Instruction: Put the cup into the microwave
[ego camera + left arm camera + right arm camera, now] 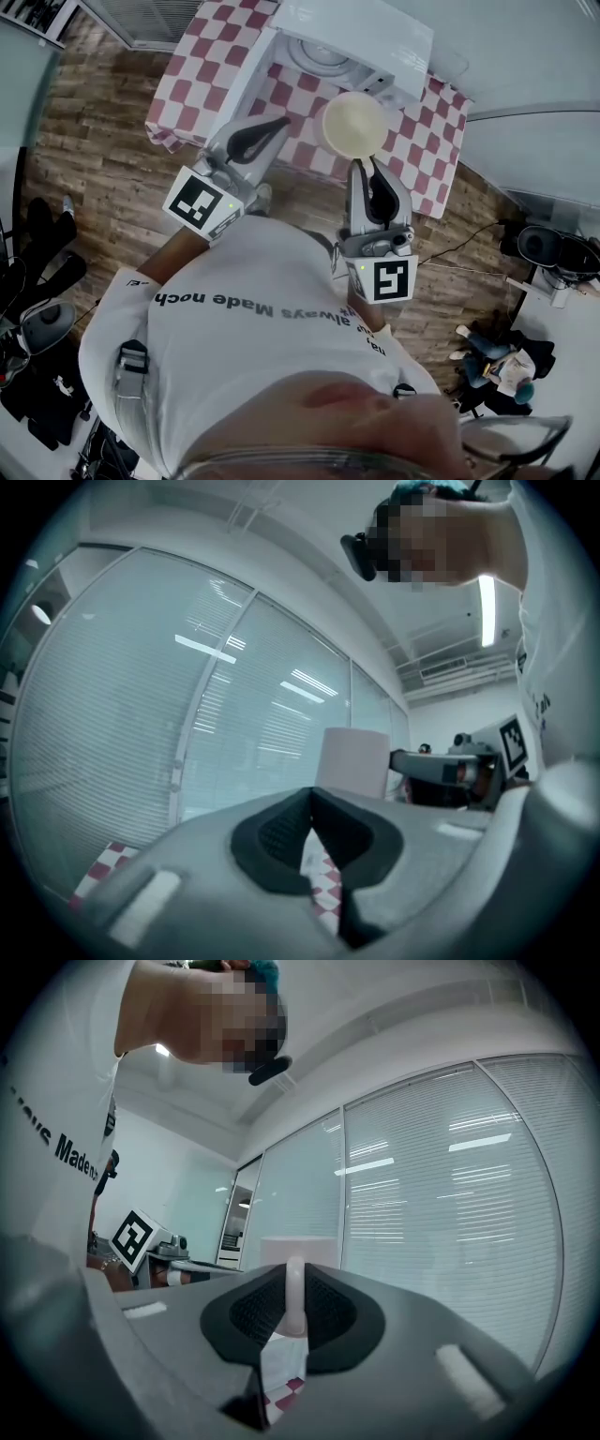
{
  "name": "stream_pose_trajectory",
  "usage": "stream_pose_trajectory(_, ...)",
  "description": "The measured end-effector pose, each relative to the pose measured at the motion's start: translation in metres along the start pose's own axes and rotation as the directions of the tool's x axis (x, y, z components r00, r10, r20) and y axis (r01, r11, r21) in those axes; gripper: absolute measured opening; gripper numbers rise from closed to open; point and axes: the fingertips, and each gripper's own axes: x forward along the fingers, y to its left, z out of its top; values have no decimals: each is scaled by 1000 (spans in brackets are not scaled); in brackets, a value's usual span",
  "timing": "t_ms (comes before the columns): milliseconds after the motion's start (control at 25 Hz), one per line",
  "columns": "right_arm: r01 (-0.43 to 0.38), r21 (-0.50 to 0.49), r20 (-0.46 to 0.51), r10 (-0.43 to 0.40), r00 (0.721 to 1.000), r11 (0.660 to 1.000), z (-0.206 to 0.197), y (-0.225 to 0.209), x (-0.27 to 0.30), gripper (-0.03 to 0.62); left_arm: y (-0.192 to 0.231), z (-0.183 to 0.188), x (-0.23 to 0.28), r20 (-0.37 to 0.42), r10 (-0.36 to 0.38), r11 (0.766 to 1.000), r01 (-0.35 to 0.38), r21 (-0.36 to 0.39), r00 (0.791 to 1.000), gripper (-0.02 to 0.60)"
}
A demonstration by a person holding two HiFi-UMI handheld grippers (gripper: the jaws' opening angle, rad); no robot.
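Note:
A cream cup (pixel 352 125) hangs over the red-and-white checked table (pixel 427 155), just in front of the white microwave (pixel 375 37). The microwave's door (pixel 246 82) stands open and the round turntable (pixel 323 56) shows inside. My right gripper (pixel 362 167) is shut on the cup's near rim. In the right gripper view, the rim of the cup (pixel 294 1290) stands pinched between the dark pads. My left gripper (pixel 277 123) hovers left of the cup, shut on nothing. The left gripper view shows the cup (pixel 354 759) beyond its tips.
The table is small and stands on a wood floor (pixel 103 131). Bags and gear (pixel 42 281) lie on the floor at the left, cables and more gear (pixel 548 248) at the right. A glass wall with blinds (pixel 450 1204) stands behind the table.

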Motion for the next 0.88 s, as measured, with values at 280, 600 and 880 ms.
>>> stream_pose_trajectory(280, 20, 6, -3, -20, 1000, 1000, -9, -14, 16, 40, 15, -4, 20, -10, -22, 1000, 22, -1, 1000, 3)
stream_pose_trajectory(600, 2, 7, -4, -2, 1000, 1000, -11, -32, 13, 40, 9, 1, 39, -7, -13, 1000, 13, 13, 1000, 3)
stream_pose_trajectory(880, -11, 15, 1, 11, 1000, 1000, -9, -51, 1, 40, -4, -3, 57, -17, 7, 1000, -7, 13, 1000, 3)
